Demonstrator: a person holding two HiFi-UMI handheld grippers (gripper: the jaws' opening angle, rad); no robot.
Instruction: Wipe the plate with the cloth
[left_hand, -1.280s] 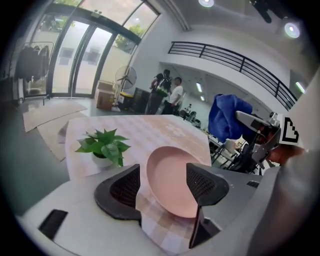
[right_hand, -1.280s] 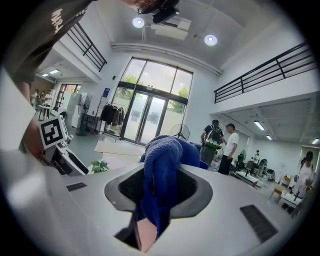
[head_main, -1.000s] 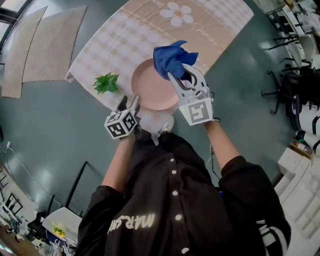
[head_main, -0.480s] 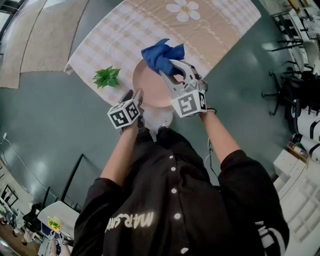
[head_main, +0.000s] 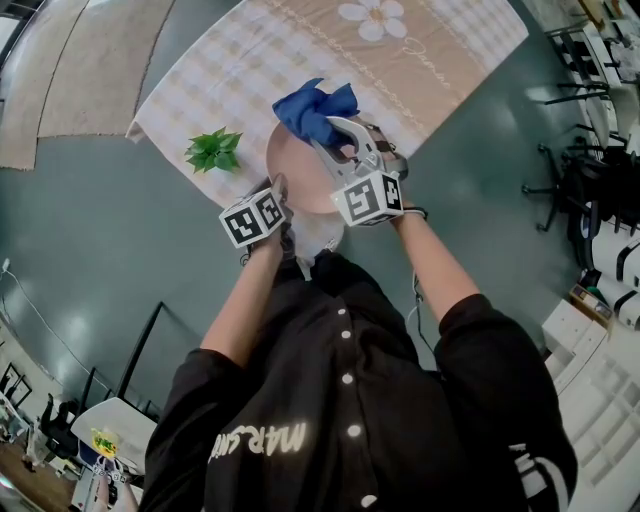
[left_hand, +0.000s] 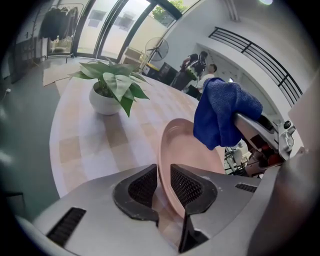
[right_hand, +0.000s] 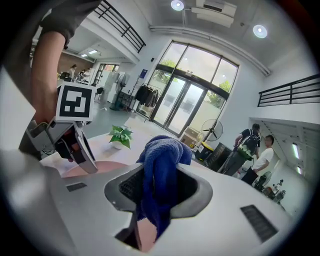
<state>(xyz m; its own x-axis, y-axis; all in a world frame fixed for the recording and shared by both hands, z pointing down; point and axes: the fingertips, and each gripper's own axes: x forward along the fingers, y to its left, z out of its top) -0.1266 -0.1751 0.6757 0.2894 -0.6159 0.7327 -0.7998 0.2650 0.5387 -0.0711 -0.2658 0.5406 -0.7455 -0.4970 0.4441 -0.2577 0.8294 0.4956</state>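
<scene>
Starting w/ the head view: the pink plate (head_main: 298, 178) sits near the front edge of the checked desk (head_main: 230, 70), w/ a small potted plant (head_main: 213, 150) just beside it on the left. The left hand-held gripper (head_main: 279, 190) is at the plate's near rim. The right hand-held gripper (head_main: 333, 135) reaches over the plate w/ the blue cloth (head_main: 312, 108) bunched at its tips, over the plate's far part. Can't tell from here whether cloth & plate touch.

Left gripper view: the jaws have just been closing & now stand narrow, w/ the plate's rim between them. The pads look to press it on both sides, so I read this as a hold on the rim. The cloth hangs as a wad over the far side of the plate, apparently just clear of the surface. The plant stands further back on the desk.

Right gripper view: the jaws are clamped on the cloth, one fold running down between the pads & a wad sticking out past the tips. The plate shows as a pink strip low at left, under the other gripper's marker cube.

Progress, as I judge it: prep is done, i.e. cloth in grip, plate steadied. The wiping itself prob. hasn't begun, since no contact shows. Left to do: lower the cloth onto the plate & rub across the whole surface, incl. the rim.
</scene>
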